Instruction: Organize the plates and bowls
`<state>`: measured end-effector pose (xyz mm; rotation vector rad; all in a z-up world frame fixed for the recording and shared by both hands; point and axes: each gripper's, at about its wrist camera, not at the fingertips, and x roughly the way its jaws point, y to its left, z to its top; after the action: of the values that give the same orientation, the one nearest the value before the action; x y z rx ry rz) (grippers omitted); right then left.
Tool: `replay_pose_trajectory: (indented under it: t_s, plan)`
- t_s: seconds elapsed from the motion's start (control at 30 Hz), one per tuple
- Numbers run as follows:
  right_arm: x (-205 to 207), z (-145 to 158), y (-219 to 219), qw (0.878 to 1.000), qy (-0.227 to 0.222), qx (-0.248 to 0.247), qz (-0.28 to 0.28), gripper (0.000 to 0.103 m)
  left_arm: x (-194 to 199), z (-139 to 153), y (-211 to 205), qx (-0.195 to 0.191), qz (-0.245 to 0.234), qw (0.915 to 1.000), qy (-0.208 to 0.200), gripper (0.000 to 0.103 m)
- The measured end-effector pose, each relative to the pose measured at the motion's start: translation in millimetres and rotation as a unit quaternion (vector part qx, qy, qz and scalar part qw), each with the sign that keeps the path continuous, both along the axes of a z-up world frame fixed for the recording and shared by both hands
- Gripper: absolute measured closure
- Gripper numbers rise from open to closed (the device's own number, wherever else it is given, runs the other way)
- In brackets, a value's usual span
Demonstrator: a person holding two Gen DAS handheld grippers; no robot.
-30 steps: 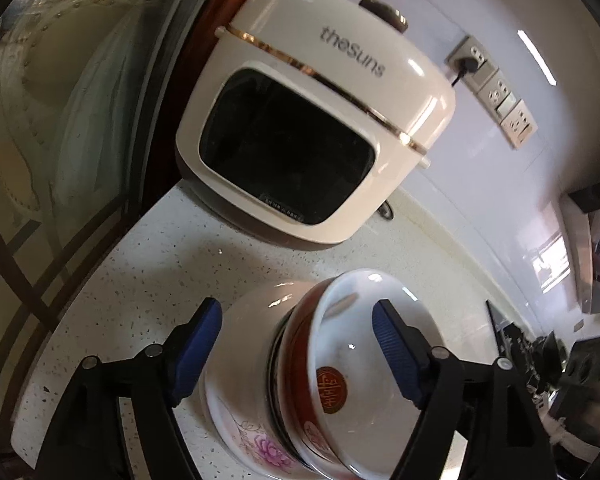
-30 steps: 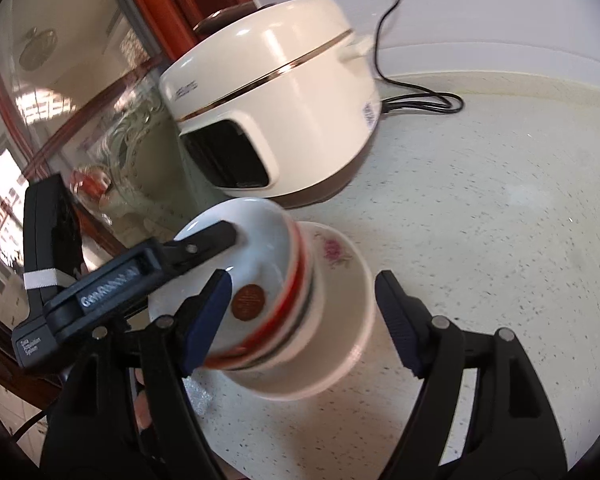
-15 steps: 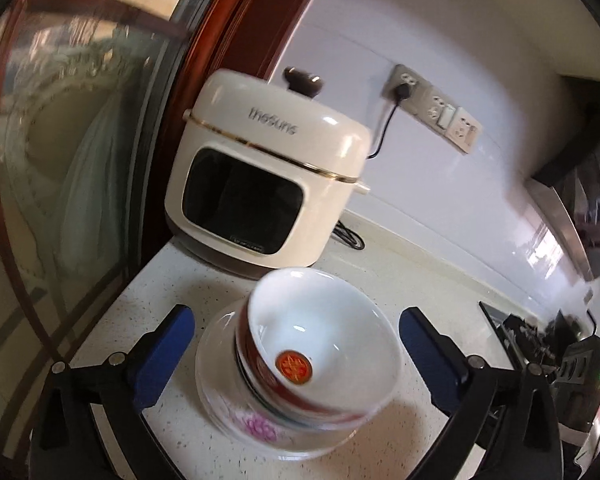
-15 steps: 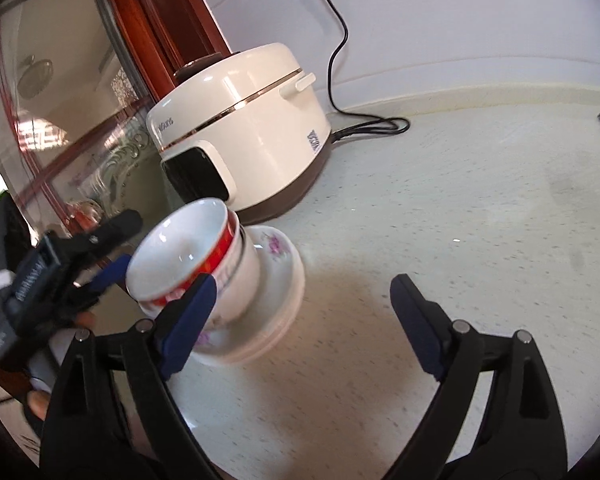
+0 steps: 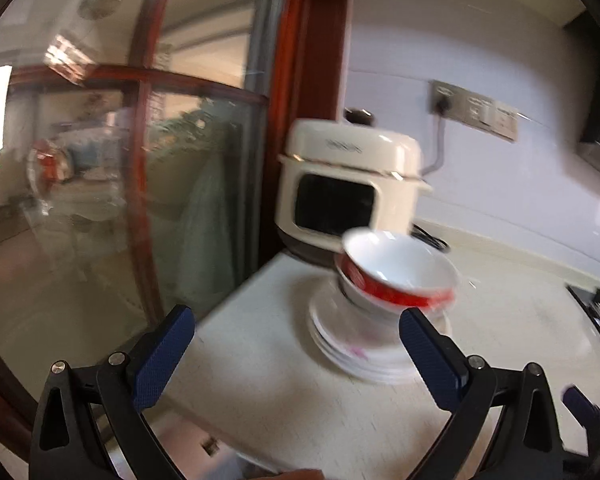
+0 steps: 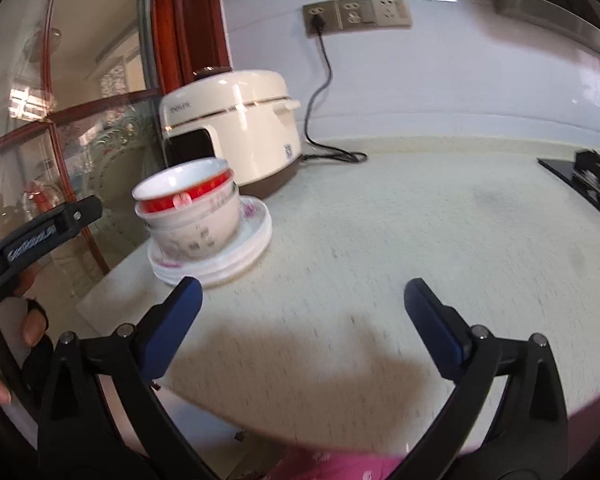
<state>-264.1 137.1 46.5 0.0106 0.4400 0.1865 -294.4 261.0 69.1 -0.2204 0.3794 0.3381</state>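
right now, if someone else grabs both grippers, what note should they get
Left gripper: open, empty, short of the stack.
Right gripper: open, empty, over bare counter.
Red-rimmed bowl sits tilted in the floral bowl, on the stacked plates, beside the rice cooker.
Done: bowls and plates are in one pile.
Left: perhaps seat the top bowl level.

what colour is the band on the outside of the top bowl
Red, on a white top bowl; the right wrist view shows it best.
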Motion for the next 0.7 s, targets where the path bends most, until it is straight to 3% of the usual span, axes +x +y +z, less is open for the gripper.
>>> replay_pose_trajectory:
  t_s: [0.1, 0.23, 0.33, 0.7]
  plan:
    - [-12.5, -5.9, -5.4, 1.0, -0.007, -0.001, -0.011, 0.002, -3.8, -14.4, -4.1, -0.017, -0.033, 0.9991, 0.021, 0.0]
    - [-28.3, -10.3, -10.1, 0.999, -0.033, -0.031, -0.025, 0.001, -3.7, -33.9, -13.9, 0.013, -0.052, 0.9979, 0.036, 0.0]
    - [-30.1, -15.6, -13.0, 0.996, -0.059, -0.051, -0.04, 0.0, 0.5, -42.5, -13.5, 0.005, -0.064, 0.9968, 0.047, 0.0]
    - [-30.9, -16.9, -12.4, 0.997, -0.054, -0.04, -0.031, 0.0, -6.9, -47.2, -20.8, 0.022, -0.08, 0.9954, 0.048, 0.0]
